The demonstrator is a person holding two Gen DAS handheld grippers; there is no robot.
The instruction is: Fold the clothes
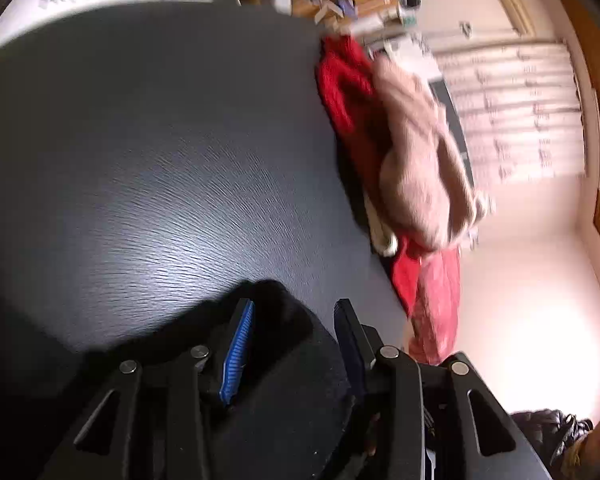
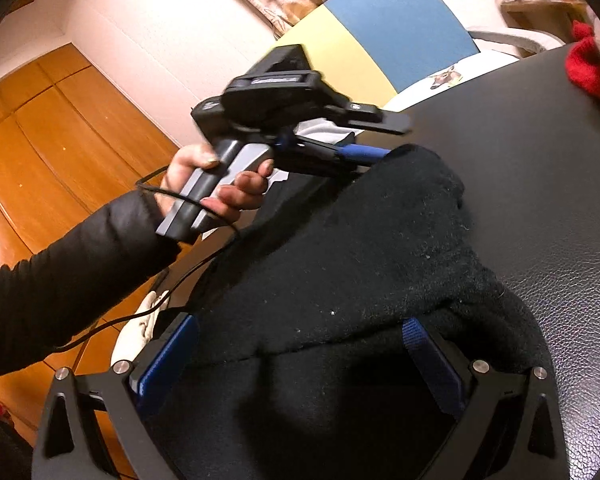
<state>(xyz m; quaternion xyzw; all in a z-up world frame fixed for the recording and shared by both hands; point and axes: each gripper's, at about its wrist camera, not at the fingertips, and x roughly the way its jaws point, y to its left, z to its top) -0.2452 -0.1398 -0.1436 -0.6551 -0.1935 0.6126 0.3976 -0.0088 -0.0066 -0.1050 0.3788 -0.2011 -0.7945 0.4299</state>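
A black fleece garment [image 2: 360,240] lies bunched on the black table [image 2: 540,160]. My right gripper [image 2: 300,324] stands wide open over its near end, one blue pad on either side and the cloth between them. A hand [image 2: 220,184] holds my left gripper [image 2: 394,140] at the garment's far end, by the table's edge. In the left wrist view the left gripper [image 1: 294,332] has its jaws apart with the black garment [image 1: 292,380] lying between them. The left blue pad [image 1: 238,352] shows bare, so I see no squeeze on the cloth.
A pile of red [image 1: 344,80] and pink clothes [image 1: 412,160] sits at the table's [image 1: 160,140] far edge, its red part [image 2: 588,68] also in the right wrist view. A blue and yellow chair back [image 2: 396,28] stands behind the table. A cable [image 2: 188,280] hangs from the left handle.
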